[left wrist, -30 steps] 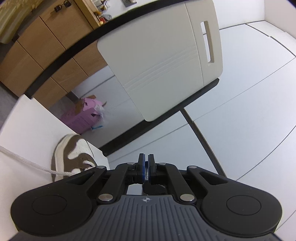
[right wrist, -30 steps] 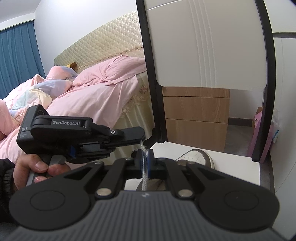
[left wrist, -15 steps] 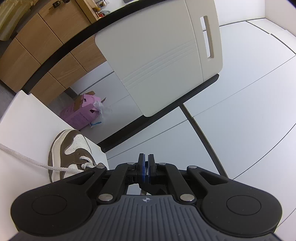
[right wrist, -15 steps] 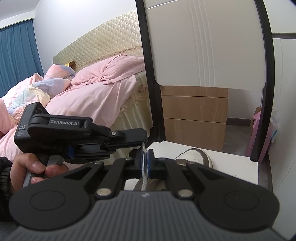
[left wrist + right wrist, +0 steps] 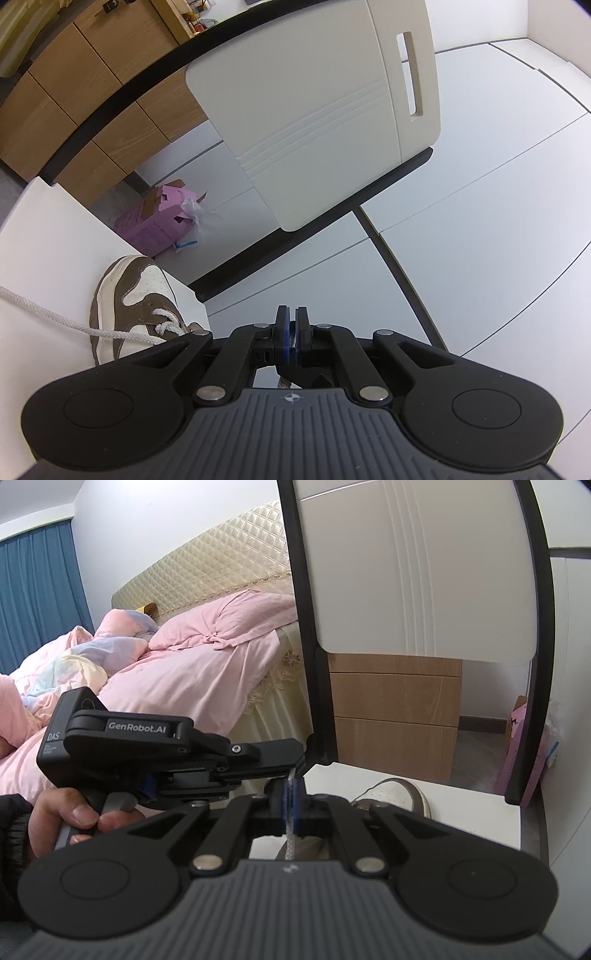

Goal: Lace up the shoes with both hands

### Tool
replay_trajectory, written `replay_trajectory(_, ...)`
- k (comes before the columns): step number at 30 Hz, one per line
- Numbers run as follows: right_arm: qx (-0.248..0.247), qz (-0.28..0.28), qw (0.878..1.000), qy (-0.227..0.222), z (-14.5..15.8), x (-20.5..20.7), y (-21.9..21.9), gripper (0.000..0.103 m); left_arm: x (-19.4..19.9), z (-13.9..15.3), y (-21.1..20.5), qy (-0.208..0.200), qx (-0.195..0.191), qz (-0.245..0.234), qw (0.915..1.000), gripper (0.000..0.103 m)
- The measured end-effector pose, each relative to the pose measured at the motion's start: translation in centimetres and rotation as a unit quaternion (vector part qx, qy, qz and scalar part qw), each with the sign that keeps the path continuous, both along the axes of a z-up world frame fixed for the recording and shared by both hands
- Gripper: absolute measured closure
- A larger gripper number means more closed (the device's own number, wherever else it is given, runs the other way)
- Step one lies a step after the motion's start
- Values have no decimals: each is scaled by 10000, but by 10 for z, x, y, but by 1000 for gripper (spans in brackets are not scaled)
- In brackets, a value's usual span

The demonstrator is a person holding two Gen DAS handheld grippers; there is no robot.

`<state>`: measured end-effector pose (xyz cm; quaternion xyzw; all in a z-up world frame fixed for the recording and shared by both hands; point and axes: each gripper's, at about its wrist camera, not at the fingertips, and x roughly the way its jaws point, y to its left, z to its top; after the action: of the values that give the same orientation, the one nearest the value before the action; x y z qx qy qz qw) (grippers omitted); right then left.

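A brown and white sneaker (image 5: 129,302) lies on the white table (image 5: 48,236) at the lower left of the left wrist view. A white lace (image 5: 55,320) runs taut from its eyelets off the left edge. My left gripper (image 5: 291,330) is shut, with a piece of lace showing just under its pads. In the right wrist view my right gripper (image 5: 291,801) is shut on the white lace (image 5: 290,843), which passes up between the pads. The left gripper (image 5: 297,762), held by a hand (image 5: 70,812), has its tip right above. The sneaker's toe (image 5: 400,794) lies just beyond.
A white panel in a black frame (image 5: 413,572) stands close behind the table edge (image 5: 480,812). A pink carton (image 5: 159,225) sits on the floor below. Wooden drawers (image 5: 395,720) and a bed with pink bedding (image 5: 192,672) lie behind.
The left wrist view has swung, so more of the sneaker and its laced eyelets shows. In the right wrist view the left gripper has drifted slightly left. Both grippers stay shut.
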<state>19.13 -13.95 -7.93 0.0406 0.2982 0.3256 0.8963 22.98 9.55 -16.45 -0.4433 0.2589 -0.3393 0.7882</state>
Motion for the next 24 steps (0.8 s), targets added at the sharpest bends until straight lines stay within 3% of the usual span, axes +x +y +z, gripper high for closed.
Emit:
replay_trajectory(4,-6,7,10000,16,-1,4,-6,100,1,-2,1,87,-40,-8,10000,99)
replay_trajectory(7,-75,-22,10000,31,-1,7,-9,100,2,2,1,117,206,34,9997,98)
replay_trajectory(9,-196,-77,9998,4,1,10,-12,100,-1,9,1,7,689,151,9975,97)
replay_trajectory(11,-433,-158,9988,-181,9,21,-21,100,-5,18,-1,-193,1265,223,9915,87)
replay_trajectory(12,-556,-200,9979,-281,13,27,-25,100,-9,21,-4,-325,1516,260,9876,75)
replay_trajectory(13,-680,-241,9967,-382,18,34,-30,100,-13,24,-7,-457,1765,296,9828,60)
replay_trajectory(14,-803,-283,9952,-482,22,40,-34,100,-17,27,-13,-614,2084,328,9756,57)
replay_trajectory(16,-1049,-365,9915,-682,31,52,-43,100,-26,32,-26,-928,2741,319,9567,56)
replay_trajectory(18,-1420,-339,9846,-960,37,66,-48,100,-34,34,-41,-1238,3406,231,9317,56)
replay_trajectory(21,-1640,86,9807,-1059,36,77,-44,100,-36,27,-53,-1300,3837,78,9142,56)
replay_trajectory(24,-1865,926,9745,-833,19,75,-26,100,-38,21,-66,-1356,4253,-75,8948,57)
